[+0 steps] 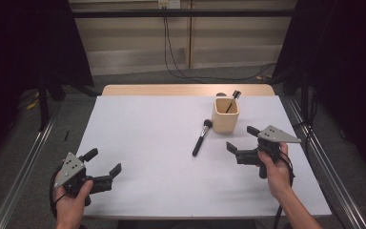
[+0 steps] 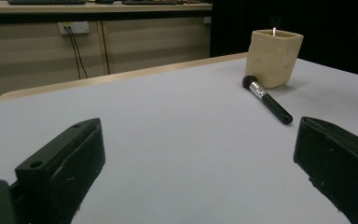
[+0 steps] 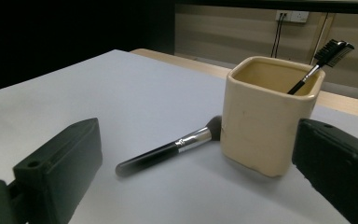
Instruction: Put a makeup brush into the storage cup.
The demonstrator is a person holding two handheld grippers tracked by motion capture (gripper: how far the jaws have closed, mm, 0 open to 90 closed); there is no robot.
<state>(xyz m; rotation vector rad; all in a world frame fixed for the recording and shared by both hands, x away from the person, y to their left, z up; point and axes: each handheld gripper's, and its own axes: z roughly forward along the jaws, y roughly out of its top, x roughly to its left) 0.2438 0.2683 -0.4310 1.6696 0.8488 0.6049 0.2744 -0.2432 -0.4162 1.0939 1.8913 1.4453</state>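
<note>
High view
Table [image 1: 147,143]: white top, lying in front of me.
Left gripper [image 1: 106,165]: in my left hand [image 1: 71,200] near the table's near left corner, jaws spread wide with nothing between them.
Right gripper [image 1: 242,138]: in my right hand [image 1: 276,171] toward the right side, jaws wide apart and empty, just on my side of the cup.
Cup [image 1: 225,116]: cream, square-sided, upright on the far right part of the table.
Comb brush [image 1: 232,100]: thin, leaning out of the cup's far corner.
Makeup brush [image 1: 201,138]: flat on the table, bristle head just beside the cup's left side, black handle pointing back toward me.

Left gripper view
My jaws: far apart at the bottom corners, bare table between them.
Makeup brush [image 2: 266,99]: well ahead to the right, head at the foot of the cup [image 2: 275,57].

Right gripper view
My jaws: wide, gripping nothing.
Cup [image 3: 266,114]: close ahead, next to my right jaw; whether they touch I cannot tell.
Comb brush [image 3: 319,63]: slanting up over the cup's rim.
Makeup brush [image 3: 172,150]: lying between my jaws' line of sight, bristles against the cup's lower left edge.
</note>
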